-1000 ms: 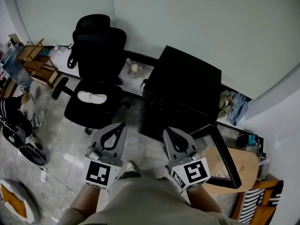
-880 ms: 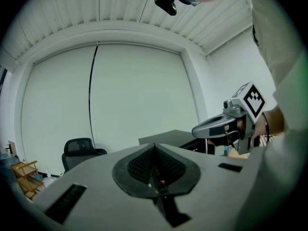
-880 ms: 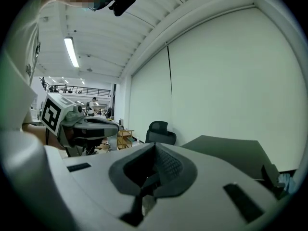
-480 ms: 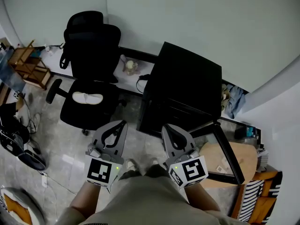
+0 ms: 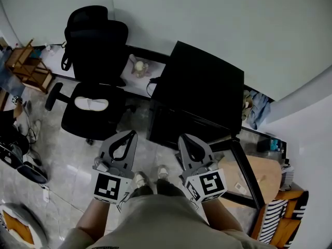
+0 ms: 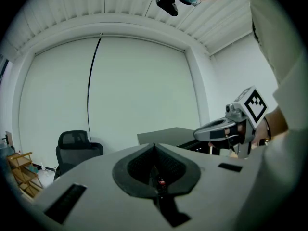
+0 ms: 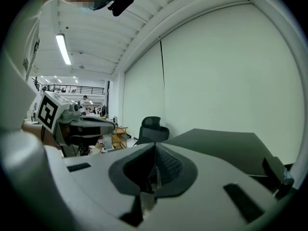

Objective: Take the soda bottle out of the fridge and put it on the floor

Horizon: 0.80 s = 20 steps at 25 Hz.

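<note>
At the far left a small wooden rack (image 5: 28,66) stands against the wall, and next to it a black office chair (image 5: 96,87) sits on the pale tiled floor (image 5: 72,160) with a white pad on its seat. The person stands in front of these, both shoes (image 5: 140,179) showing below the grippers.

The left gripper (image 5: 133,134) is held out roughly level over the floor just right of the chair. Its 2 jaws are pressed together at the tip with nothing between them. Just beside it, the right gripper (image 5: 181,138) is held the same way, jaws closed and empty, its tip near the front of the fridge (image 5: 202,87).

The fridge is a low black box against the back wall, seen from above, so its inside is out of sight. A black-framed glass door (image 5: 244,173) stands swung out from its right front corner. Through and beyond the glass there is a round wooden stool top (image 5: 267,178).

The soda bottle cannot be seen in any view; neither gripper holds it.
</note>
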Motion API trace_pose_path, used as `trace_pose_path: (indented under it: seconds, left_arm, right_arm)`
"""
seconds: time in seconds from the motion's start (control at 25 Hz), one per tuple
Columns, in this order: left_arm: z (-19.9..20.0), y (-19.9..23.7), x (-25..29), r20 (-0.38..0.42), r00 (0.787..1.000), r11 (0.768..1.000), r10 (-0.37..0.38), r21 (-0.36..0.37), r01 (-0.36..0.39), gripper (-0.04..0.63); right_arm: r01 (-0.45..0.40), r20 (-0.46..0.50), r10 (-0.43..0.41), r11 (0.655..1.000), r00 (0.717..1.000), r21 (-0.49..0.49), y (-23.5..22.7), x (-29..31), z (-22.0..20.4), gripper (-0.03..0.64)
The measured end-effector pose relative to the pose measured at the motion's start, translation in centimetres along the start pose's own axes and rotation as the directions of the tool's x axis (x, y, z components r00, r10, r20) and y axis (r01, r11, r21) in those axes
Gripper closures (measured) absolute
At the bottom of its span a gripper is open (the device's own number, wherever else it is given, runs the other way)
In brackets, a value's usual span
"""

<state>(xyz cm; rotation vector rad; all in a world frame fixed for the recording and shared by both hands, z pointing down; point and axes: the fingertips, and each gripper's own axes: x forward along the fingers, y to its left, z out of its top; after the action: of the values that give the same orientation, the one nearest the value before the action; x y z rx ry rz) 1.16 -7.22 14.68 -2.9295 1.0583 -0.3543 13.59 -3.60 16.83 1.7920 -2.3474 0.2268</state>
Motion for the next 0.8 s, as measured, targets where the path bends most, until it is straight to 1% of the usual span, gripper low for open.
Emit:
trace_pose_path:
  seconds: [0.12, 0.24, 0.28, 0.36, 0.4, 0.52, 0.68, 0.8]
  left_arm:
    - [-0.8, 0.0, 1.1, -0.007, 1.000, 1.000, 0.010, -0.015, -0.010, 0.589]
    - [-1.3, 0.0, 2.2, -0.008, 1.000, 1.000, 0.023, -0.016, -0.024, 0.589]
    - [-1.4, 0.1, 2.5, -0.006, 1.000, 0.999, 0.027, -0.017, -0.027, 0.589]
    - [-1.6, 0.3, 3.0, 0.000, 0.999, 0.999, 0.034, -0.016, -0.034, 0.589]
    - [-1.8, 0.5, 3.2, 0.002, 0.999, 0.999, 0.039, -0.014, -0.038, 0.589]
    - [-2.7, 0.7, 4.0, 0.000, 0.999, 0.999, 0.048, -0.013, -0.048, 0.589]
    - [-4.2, 1.2, 5.0, -0.005, 0.998, 0.998, 0.059, -0.015, -0.059, 0.589]
    - [-5.6, 1.9, 5.6, -0.006, 0.997, 0.997, 0.075, -0.021, -0.075, 0.589]
  right_arm:
    - [0.000, 0.010, 0.000, 1.000, 1.000, 0.010, -1.1, 0.7, -0.7, 0.620]
    - [0.000, 0.023, -0.001, 0.999, 1.000, 0.046, -2.0, 1.3, -1.3, 0.615]
    - [-0.002, 0.027, 0.000, 0.999, 1.000, 0.053, -2.2, 1.6, -1.6, 0.603]
    - [-0.006, 0.031, 0.004, 0.998, 1.000, 0.058, -2.6, 2.4, -2.3, 0.503]
    - [-0.007, 0.032, 0.005, 0.998, 0.999, 0.059, -2.7, 2.8, -2.8, 0.482]
    - [-0.005, 0.023, 0.003, 0.998, 1.000, 0.055, -3.0, 4.3, -4.7, 0.450]
    - [-0.014, -0.016, 0.015, 0.999, 1.000, 0.050, -2.8, 6.3, -7.7, 0.420]
    - [-0.018, -0.045, 0.018, 1.000, 0.999, 0.001, -2.9, 8.2, -10.1, 0.410]
